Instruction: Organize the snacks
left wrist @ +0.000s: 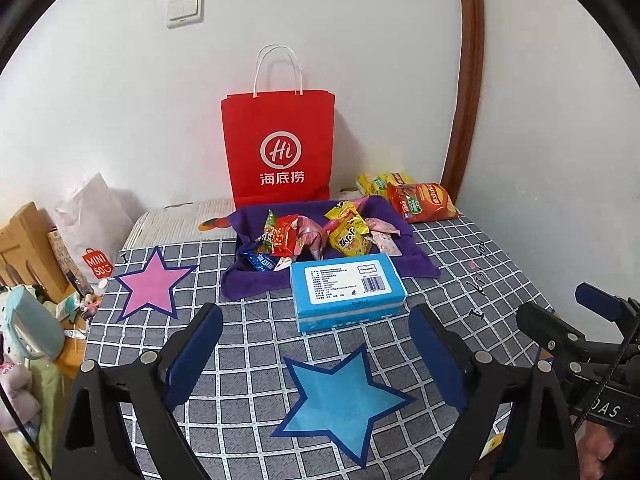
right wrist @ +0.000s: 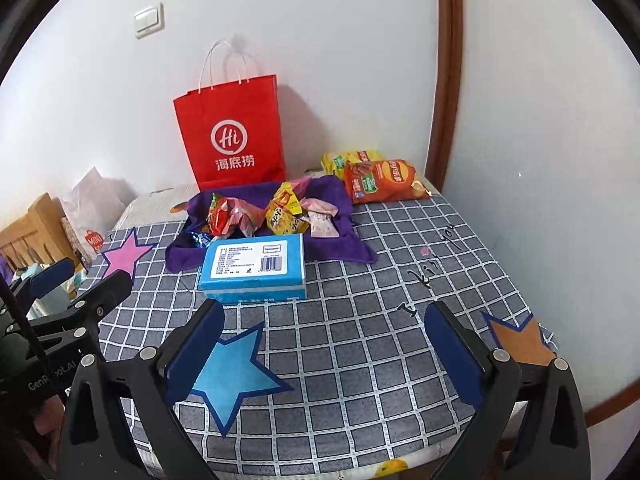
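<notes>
I am holding the left gripper point(left wrist: 316, 344) above the grey checked tablecloth point(left wrist: 460, 280) with its blue-padded fingers point(left wrist: 196, 356) spread wide apart and nothing between them. I am keeping the right gripper point(right wrist: 324, 340) in the same way, jaws wide apart and empty, over the near part of the cloth.

The small wrapped snacks point(left wrist: 316, 236) are lying in a loose heap on a crumpled purple cloth point(left wrist: 248, 280) at the middle of the table, red, yellow, pink and blue packets touching one another. A flat light-blue rectangular box with a white printed label point(left wrist: 347, 291) is sitting just in front of that heap, its far edge overlapping the purple cloth. A red bag of potato chips point(left wrist: 424, 202) is lying at the far right corner, with yellow packets point(left wrist: 378, 182) just behind it against the wall.

A tall red paper carrier bag with white twisted handles point(left wrist: 278, 152) is standing upright against the white wall, directly behind the purple cloth.

Paper stars are lying flat on the tablecloth: a pink star with a dark blue border point(left wrist: 150, 284) at the left, a light-blue star point(left wrist: 344, 400) between my left fingers, and an orange-brown star point(right wrist: 520, 340) beside my right gripper's outer finger.
</notes>
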Tool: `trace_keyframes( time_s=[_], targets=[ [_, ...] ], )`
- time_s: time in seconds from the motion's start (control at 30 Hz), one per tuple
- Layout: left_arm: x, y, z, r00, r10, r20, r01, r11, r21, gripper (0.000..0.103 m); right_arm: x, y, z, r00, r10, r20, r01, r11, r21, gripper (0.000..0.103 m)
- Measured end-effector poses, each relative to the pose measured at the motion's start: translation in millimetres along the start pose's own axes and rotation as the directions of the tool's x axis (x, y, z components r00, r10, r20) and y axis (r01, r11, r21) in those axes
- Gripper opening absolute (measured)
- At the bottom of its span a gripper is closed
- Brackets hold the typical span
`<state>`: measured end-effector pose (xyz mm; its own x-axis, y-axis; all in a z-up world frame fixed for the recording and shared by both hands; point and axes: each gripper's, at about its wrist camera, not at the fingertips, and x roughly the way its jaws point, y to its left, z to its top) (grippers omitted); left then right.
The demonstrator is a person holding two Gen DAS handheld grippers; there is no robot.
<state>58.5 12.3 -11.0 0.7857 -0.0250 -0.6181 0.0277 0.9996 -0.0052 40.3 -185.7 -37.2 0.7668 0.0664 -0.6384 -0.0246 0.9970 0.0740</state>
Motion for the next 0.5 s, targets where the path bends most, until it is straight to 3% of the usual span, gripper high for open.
trace_keyframes(
  time_s=[0.5],
  targets=[
    [-0.6, -8.9, -1.5, 1.0, 0.012, 0.001, -0.012, 1.0, 0.02, 0.094, -1.1, -7.5, -4.9, 1.0, -0.027, 0.013, 0.027, 0.999, 0.018, 0.099]
  ],
)
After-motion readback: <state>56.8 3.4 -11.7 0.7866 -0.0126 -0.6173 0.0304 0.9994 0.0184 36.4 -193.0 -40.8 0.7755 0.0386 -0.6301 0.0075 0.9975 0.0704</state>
